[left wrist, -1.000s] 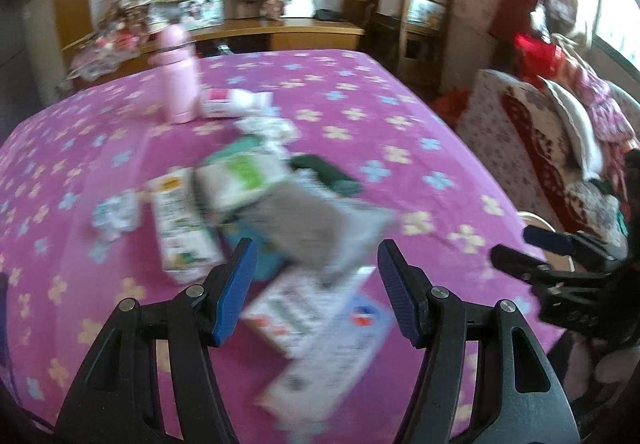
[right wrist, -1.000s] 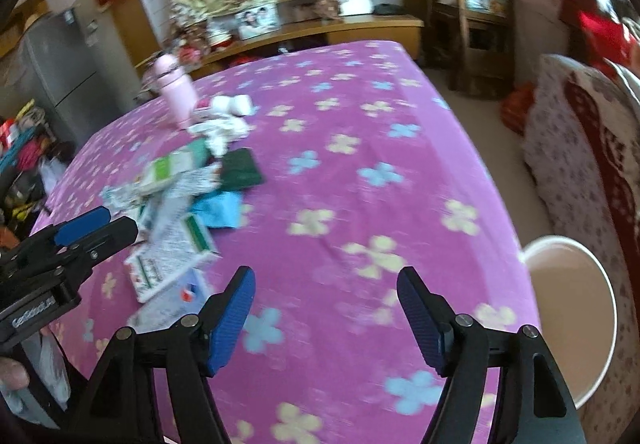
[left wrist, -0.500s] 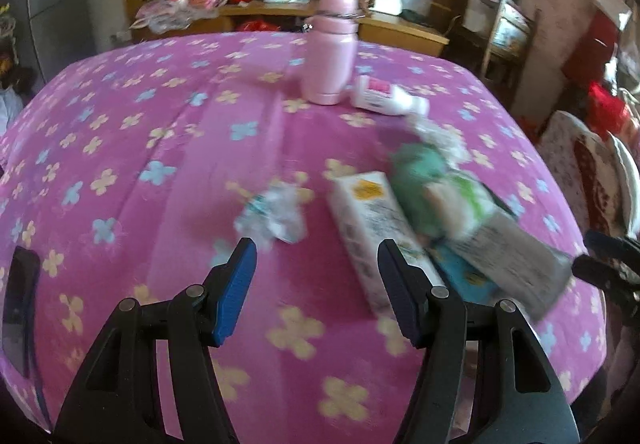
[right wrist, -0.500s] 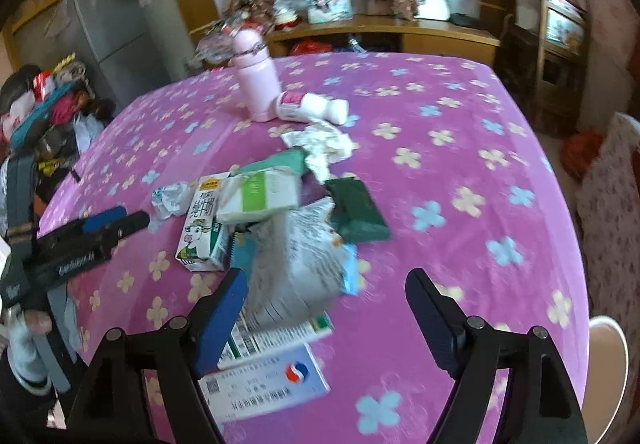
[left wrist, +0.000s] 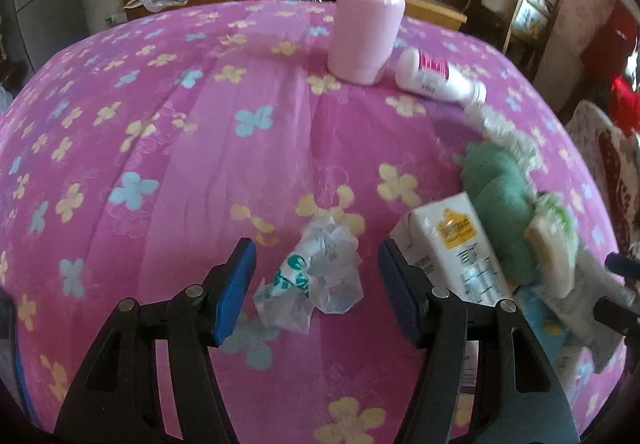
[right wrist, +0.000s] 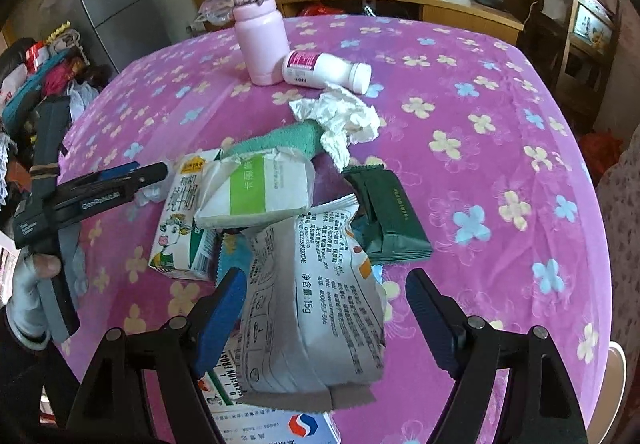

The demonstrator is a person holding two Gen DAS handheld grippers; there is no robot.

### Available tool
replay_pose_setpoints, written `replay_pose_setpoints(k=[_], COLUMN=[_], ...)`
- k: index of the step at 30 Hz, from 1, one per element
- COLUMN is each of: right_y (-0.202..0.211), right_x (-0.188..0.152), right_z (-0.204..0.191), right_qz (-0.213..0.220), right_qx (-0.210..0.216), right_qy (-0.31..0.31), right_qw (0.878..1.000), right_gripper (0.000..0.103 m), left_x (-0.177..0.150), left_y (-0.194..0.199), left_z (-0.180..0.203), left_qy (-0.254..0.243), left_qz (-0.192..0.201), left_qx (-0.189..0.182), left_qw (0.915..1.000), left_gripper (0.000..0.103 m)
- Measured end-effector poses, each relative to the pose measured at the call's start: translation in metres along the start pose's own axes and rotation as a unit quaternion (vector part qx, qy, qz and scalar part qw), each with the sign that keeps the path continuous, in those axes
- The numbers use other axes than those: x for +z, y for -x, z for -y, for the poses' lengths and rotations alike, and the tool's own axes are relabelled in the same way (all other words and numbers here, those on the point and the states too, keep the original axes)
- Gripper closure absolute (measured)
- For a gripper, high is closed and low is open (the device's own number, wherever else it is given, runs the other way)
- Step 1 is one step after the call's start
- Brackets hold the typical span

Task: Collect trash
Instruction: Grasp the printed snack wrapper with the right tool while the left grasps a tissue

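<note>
A heap of trash lies on the pink flowered tablecloth [right wrist: 492,147]. My left gripper [left wrist: 316,278] is open, with a crumpled clear wrapper with green print [left wrist: 320,272] lying between its blue pads, untouched. My right gripper [right wrist: 324,308] is open over a grey printed snack bag [right wrist: 320,296], whose sides lie inside the pads. Beyond the bag are a white and green tissue pack [right wrist: 256,191], a milk carton [right wrist: 180,219], a dark green packet [right wrist: 388,215], a green cloth [right wrist: 280,139] and a crumpled tissue [right wrist: 344,115]. The left gripper [right wrist: 148,173] shows at the left of the right wrist view.
An upright pink bottle [right wrist: 260,39] and a white bottle lying on its side [right wrist: 324,69] are at the far side. A printed box [right wrist: 272,424] lies under the snack bag. A white bin rim [right wrist: 616,376] shows past the table's right edge. A wooden shelf and chair stand behind.
Both grippers swung left across the table. The left went from the heap to the crumpled wrapper; the right went from the table's right edge to the snack bag, and its jaws widened a little.
</note>
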State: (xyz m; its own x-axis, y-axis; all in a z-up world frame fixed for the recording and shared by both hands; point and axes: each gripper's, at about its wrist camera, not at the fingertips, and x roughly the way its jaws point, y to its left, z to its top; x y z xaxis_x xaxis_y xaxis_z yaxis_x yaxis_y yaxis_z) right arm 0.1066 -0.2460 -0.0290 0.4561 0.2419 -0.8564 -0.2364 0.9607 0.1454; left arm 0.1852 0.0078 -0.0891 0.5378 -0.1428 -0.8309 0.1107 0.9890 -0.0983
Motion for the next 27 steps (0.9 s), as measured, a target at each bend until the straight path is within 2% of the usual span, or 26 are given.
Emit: replay_pose_setpoints(k=[1, 3, 4, 6, 9, 19, 27], right_y=[-0.003, -0.010, -0.011, -0.010, -0.004, 0.052, 0.087], right_x=[0.000, -0.002, -0.003, -0.005, -0.010, -0.033, -0.056], right_z=[-0.001, -0.003, -0.002, -0.001, -0.003, 0.001, 0.009], right_qz=[-0.004, -0.009, -0.007, 0.000, 0.008, 0.062, 0.089], right_qx=[0.000, 0.003, 0.004, 0.014, 0.021, 0.040, 0.038], right_qy=[0.003, 0.006, 0.003, -0.002, 0.002, -0.011, -0.028], right_qw=[1.000, 1.000, 1.000, 1.000, 1.000, 0.997, 0.995], right_gripper=[0.023, 0.029, 0.041, 0.051, 0.059, 0.062, 0.062], left_x=[-0.002, -0.005, -0.007, -0.008, -0.012, -0.027, -0.041], left_y=[-0.003, -0.006, -0.005, 0.001, 0.016, 0.087, 0.119], left_z=[-0.001, -0.005, -0.007, -0.007, -0.004, 0.024, 0.077], left_qy=[0.003, 0.018, 0.025, 0.027, 0.025, 0.014, -0.025], left_qz=[-0.005, -0.012, -0.013, -0.008, 0.004, 0.055, 0.074], left_qx=[-0.005, -0.028, -0.032, -0.036, -0.037, -0.060, -0.083], left_qw=[1.0000, 0.9994, 0.9991, 0.9989, 0.9990, 0.9965, 0.9934], left_gripper=[0.042, 0.058, 0.067, 0.074, 0.080, 0.082, 0.082])
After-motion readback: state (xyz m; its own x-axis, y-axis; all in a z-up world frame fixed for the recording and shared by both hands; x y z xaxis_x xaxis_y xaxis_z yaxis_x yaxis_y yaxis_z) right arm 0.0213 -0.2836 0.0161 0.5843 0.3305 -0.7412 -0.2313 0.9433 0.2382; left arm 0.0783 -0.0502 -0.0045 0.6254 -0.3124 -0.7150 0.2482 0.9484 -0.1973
